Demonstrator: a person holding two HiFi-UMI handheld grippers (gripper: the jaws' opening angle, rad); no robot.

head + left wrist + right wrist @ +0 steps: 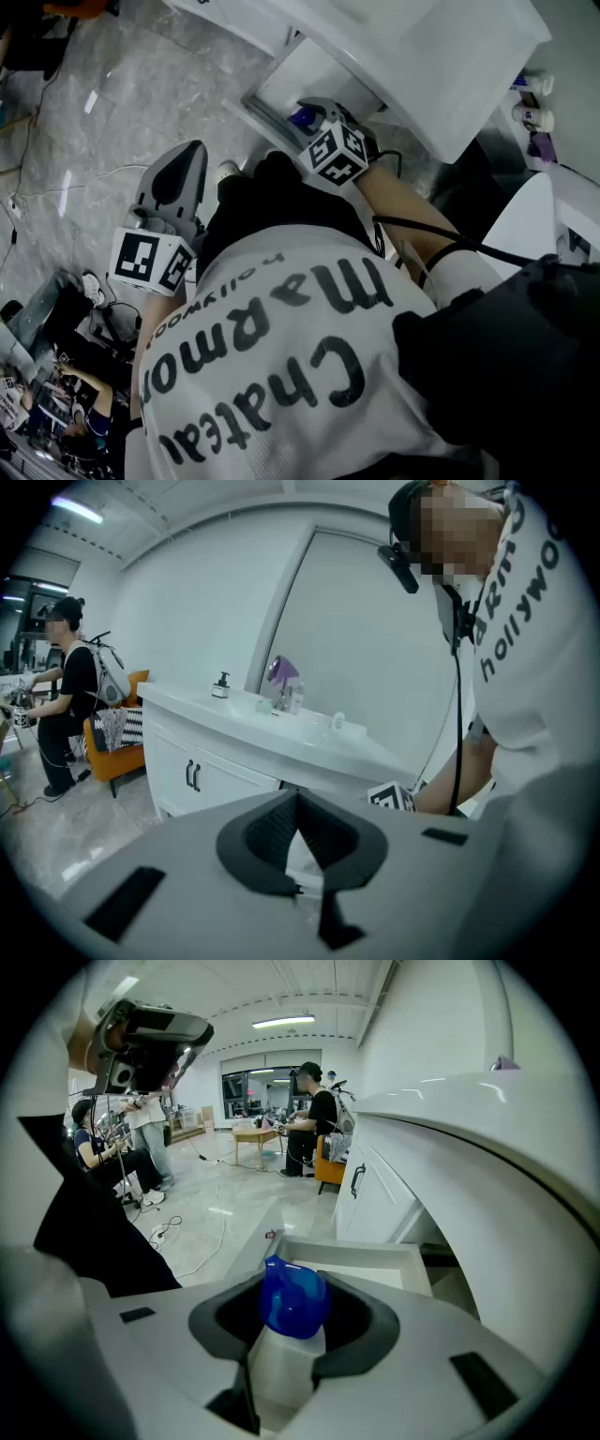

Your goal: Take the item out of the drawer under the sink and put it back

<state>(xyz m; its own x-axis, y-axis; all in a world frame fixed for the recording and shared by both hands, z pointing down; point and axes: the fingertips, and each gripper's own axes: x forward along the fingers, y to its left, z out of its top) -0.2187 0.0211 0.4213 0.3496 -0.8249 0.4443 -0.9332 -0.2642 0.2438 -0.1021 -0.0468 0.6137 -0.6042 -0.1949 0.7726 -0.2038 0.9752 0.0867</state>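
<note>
My right gripper (295,1327) is shut on a white bottle with a blue cap (292,1299), held upright between the pads. It hangs just in front of the open white drawer (361,1262) under the sink counter (487,1143). In the head view the blue cap (301,119) shows at the right gripper (309,127), over the open drawer (309,70). My left gripper (185,167) is held away over the floor, jaws together with nothing in them. In the left gripper view it (302,850) points toward the vanity (272,738).
Cabinet doors with black handles (193,775) sit left of the drawer. Small bottles (283,688) stand on the counter. A seated person (66,696) and an orange chair (127,742) are at the far left; more people and cables (192,1241) are across the marble floor.
</note>
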